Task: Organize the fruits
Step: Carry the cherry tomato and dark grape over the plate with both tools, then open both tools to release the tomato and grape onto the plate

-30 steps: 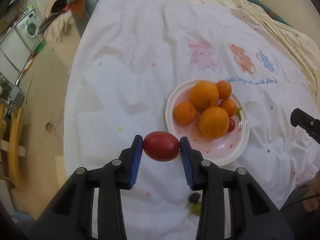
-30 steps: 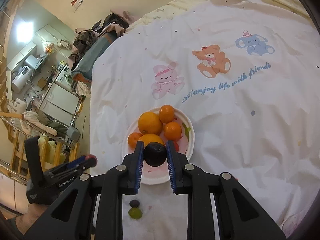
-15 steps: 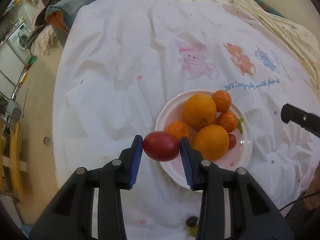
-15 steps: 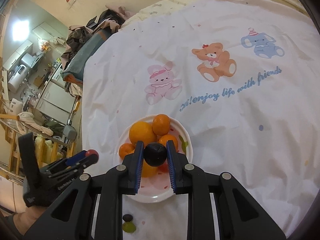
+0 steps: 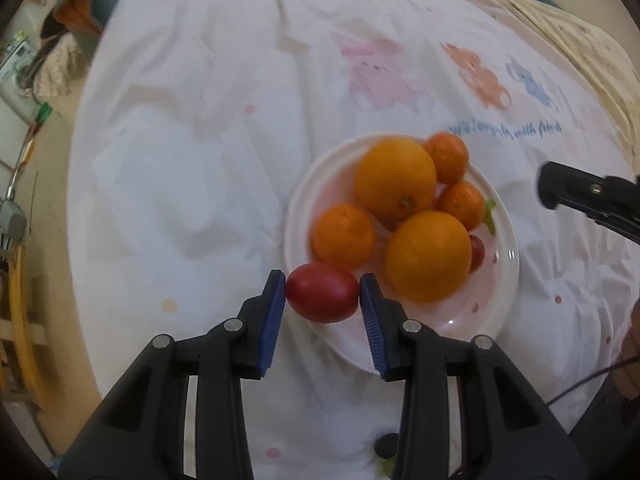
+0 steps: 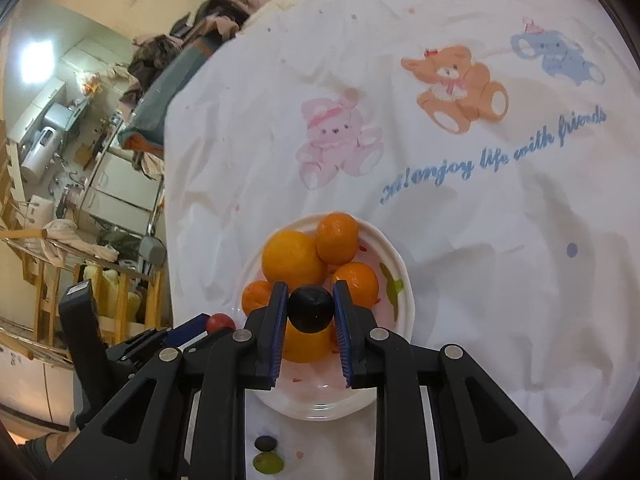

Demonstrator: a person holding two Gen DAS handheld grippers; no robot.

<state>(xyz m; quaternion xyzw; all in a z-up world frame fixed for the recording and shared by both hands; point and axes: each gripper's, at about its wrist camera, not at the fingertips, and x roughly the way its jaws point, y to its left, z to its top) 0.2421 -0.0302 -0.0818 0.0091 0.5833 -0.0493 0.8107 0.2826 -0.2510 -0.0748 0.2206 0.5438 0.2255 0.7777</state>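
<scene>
Both jaws grip fruit: left gripper (image 5: 322,300) a red tomato (image 5: 322,298), right gripper (image 6: 310,312) a dark plum (image 6: 310,308). Delivery step; next, release each at the plate's (image 5: 298,204) six-o'clock gap.

Beyond the jaws we see a white cartoon-print sheet (image 6: 460,208) with a pink bunny (image 6: 338,138), an orange bear (image 6: 456,88) and a blue elephant (image 6: 558,56); far left of them, kitchen cabinets (image 6: 120,188) and piled clothes (image 6: 168,56).
</scene>
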